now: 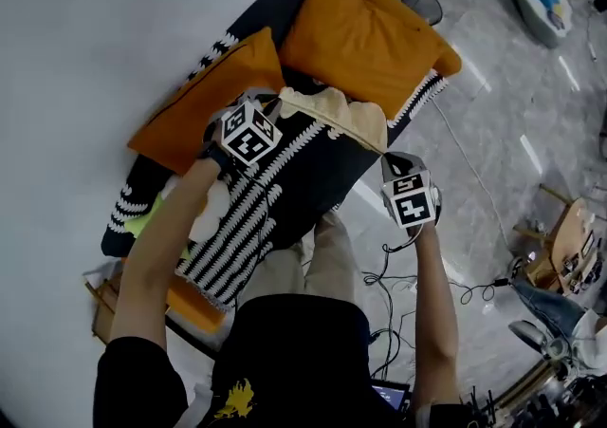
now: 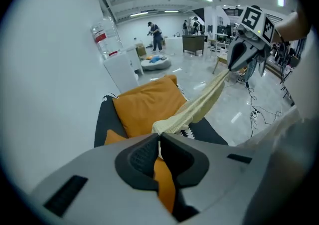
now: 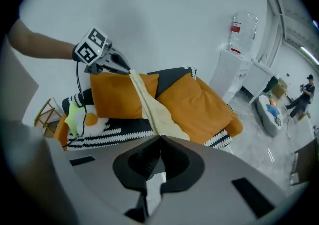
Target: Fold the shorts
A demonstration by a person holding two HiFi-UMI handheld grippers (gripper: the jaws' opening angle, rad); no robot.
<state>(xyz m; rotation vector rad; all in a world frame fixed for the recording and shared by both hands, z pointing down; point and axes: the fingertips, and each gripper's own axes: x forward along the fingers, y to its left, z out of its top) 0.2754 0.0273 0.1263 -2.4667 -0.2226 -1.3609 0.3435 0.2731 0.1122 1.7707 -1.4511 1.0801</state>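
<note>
Pale cream shorts (image 1: 337, 113) hang stretched in the air between my two grippers, above a black sofa. My left gripper (image 1: 275, 101) is shut on one end of the shorts (image 2: 199, 104), and the cloth runs out from its closed jaws toward the other gripper (image 2: 231, 68). My right gripper (image 1: 387, 157) is shut on the opposite end; in its own view the shorts (image 3: 154, 114) lead away from the jaws to the left gripper (image 3: 127, 69). The cloth sags a little in the middle, over an orange cushion.
Two orange cushions (image 1: 365, 37) (image 1: 209, 99) lie on the black sofa (image 1: 313, 170) with its white-patterned throw. A fried-egg plush toy (image 3: 84, 119) sits at the sofa's end. Cables (image 1: 389, 284) trail on the grey floor beside my legs. A water dispenser (image 3: 239, 44) stands by the wall.
</note>
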